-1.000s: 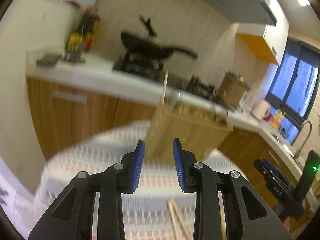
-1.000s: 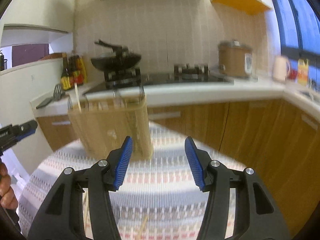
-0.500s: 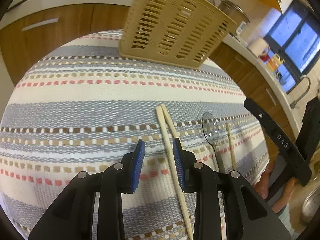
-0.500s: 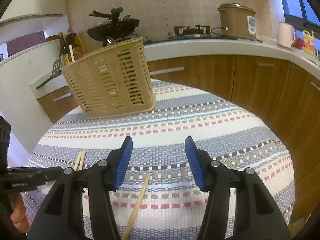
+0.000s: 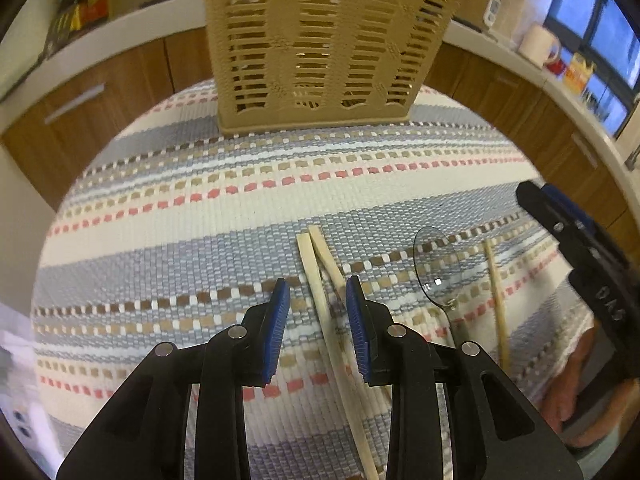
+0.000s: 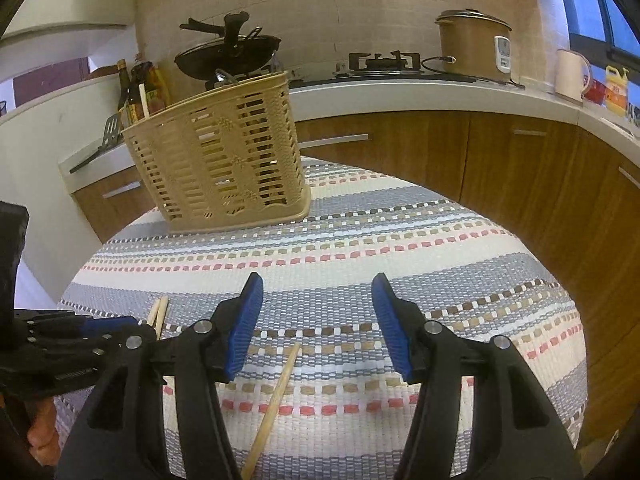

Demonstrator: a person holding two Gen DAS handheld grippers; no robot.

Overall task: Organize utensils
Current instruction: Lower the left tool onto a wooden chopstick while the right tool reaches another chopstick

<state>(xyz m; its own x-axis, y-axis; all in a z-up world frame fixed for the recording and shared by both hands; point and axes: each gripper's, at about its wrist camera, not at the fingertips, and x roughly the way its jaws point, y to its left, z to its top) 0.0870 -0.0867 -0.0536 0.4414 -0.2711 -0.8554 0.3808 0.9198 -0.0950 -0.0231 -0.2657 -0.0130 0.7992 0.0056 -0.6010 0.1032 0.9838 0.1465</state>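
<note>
A beige slotted basket [image 5: 316, 48] stands at the far side of the striped cloth; it also shows in the right wrist view [image 6: 220, 160] with a stick in it. A crossed pair of wooden chopsticks [image 5: 320, 276] lies between the fingers of my open left gripper [image 5: 318, 300], which is low over them. A clear plastic spoon [image 5: 436, 268] and a single chopstick [image 5: 496, 296] lie to their right. My right gripper [image 6: 316, 312] is open and empty above that single chopstick [image 6: 276, 392]. The left gripper [image 6: 80, 336] shows at the right view's left edge.
The striped cloth [image 5: 180, 216] covers a round table. Behind it runs a wooden-fronted kitchen counter [image 6: 440, 92] with a wok [image 6: 228, 52], sauce bottles [image 6: 140, 88], a rice cooker [image 6: 472, 48] and a kettle [image 6: 572, 72]. The right gripper [image 5: 580, 248] shows at the left view's right edge.
Both grippers tilted down from the counter toward the table. The left gripper has moved in low over the crossed chopsticks. The right gripper has come lower over the single chopstick. Both stayed open.
</note>
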